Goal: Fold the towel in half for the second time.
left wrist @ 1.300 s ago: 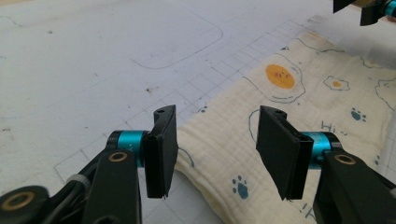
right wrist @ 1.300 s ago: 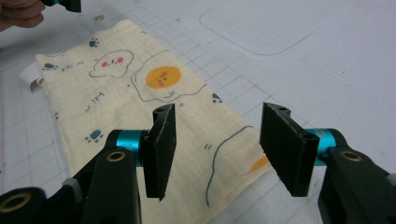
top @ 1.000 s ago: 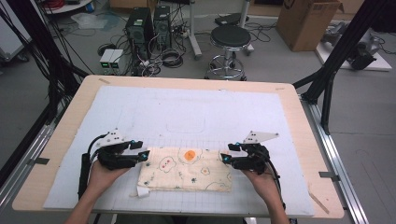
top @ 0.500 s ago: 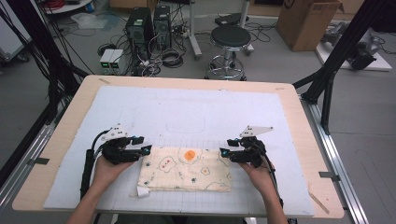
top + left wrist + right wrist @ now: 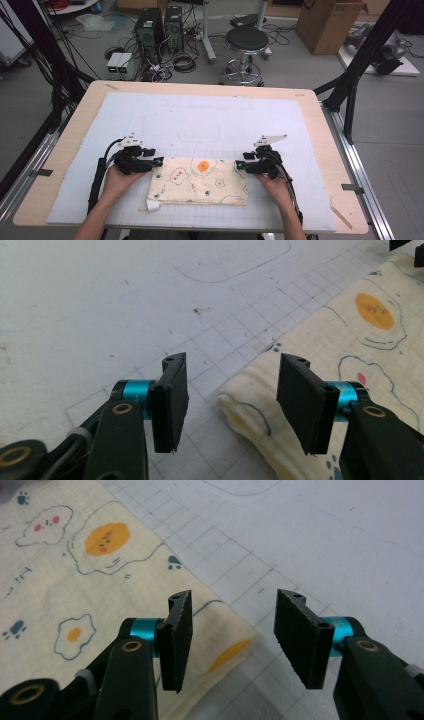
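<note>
Overhead, a folded cream cloth printed with fried eggs (image 5: 199,182) lies on the white gridded desk (image 5: 200,120), left claw (image 5: 159,161) and right claw (image 5: 239,165) at its far corners. Left claw's view: jaws spread around a corner. Right claw's view: jaws apart, just closing, pinching nothing.

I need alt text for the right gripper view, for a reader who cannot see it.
The right gripper hovers with its two black fingers open over a corner of a folded cream cloth printed with fried eggs and paw marks. The cloth lies on a white gridded mat; nothing is gripped.
</note>
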{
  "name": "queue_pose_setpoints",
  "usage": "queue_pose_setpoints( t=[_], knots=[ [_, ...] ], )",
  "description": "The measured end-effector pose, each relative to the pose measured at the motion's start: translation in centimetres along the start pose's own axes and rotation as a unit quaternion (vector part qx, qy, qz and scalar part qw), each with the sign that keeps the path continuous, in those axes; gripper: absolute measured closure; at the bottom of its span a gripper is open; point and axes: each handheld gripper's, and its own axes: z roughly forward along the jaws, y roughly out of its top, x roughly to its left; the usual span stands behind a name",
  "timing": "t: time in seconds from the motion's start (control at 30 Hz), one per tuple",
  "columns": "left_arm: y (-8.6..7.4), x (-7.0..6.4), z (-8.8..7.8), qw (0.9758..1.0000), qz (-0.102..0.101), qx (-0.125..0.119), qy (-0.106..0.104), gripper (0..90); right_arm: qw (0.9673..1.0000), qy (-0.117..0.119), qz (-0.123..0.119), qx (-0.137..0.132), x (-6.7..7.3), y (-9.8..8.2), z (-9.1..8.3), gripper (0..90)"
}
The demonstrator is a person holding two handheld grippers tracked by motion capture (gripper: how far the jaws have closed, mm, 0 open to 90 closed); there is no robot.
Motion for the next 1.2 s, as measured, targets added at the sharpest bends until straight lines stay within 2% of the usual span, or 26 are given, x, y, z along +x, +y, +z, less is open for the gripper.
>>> queue_pose_setpoints(
  t=[0.1,0.27,0.4,0.57,0.67,0.73,0.77,0.83,0.87,0.9,1.07,1.13,1.2],
  knots=[
    [-0.1,0.1,0.2,0.9999,-0.006,0.010,-0.008,53.3,1.0000,0.002,0.005,0.008,-0.1,-0.1,0.2,56.0],
    [-0.2,-0.1,0.4,0.9997,-0.001,0.022,-0.013,60.4,0.9997,0.007,-0.005,0.022,0.1,-0.2,0.5,63.4],
    [-0.2,-0.2,0.5,0.9996,-0.003,0.021,-0.017,65.0,0.9996,0.014,-0.008,0.022,0.1,-0.2,0.6,70.7],
    [-0.2,-0.5,0.7,0.9994,0.007,0.027,-0.019,75.8,0.9994,0.018,-0.011,0.027,0.4,-0.2,0.6,80.0],
    [-0.1,-0.8,0.4,0.9995,0.015,0.026,-0.011,82.2,0.9991,0.026,-0.013,0.030,0.5,-0.3,0.6,83.1],
    [0.1,-0.8,0.1,0.9994,0.021,0.027,-0.007,83.0,0.9986,0.042,-0.007,0.031,0.7,-0.2,0.4,83.6],
    [0.2,-0.8,0.0,0.9995,0.021,0.024,-0.007,83.2,0.9986,0.045,-0.011,0.027,0.8,-0.1,0.4,83.8],
    [0.4,-0.6,-0.4,0.9995,0.023,0.023,-0.001,83.4,0.9987,0.042,-0.019,0.023,1.1,0.2,0.1,84.3],
    [0.5,-0.5,-0.5,0.9997,0.018,0.016,0.000,83.6,0.9987,0.042,-0.021,0.021,1.0,0.3,0.1,84.4],
    [0.6,-0.3,-0.7,0.9999,0.011,0.011,-0.002,83.8,0.9987,0.042,-0.019,0.020,0.9,0.4,0.0,84.5],
    [1.6,0.3,-0.8,0.9999,0.013,0.010,0.005,83.7,0.9993,0.034,-0.012,0.010,0.3,1.4,-0.1,84.9],
    [2.1,0.4,-0.7,0.9999,0.007,-0.003,0.009,83.8,0.9995,0.029,-0.008,0.012,0.3,2.0,-0.1,85.0],
    [2.6,0.8,-0.6,0.9999,0.005,-0.001,0.010,83.8,0.9996,0.025,-0.009,0.004,0.0,2.5,-0.1,85.0]
  ],
)
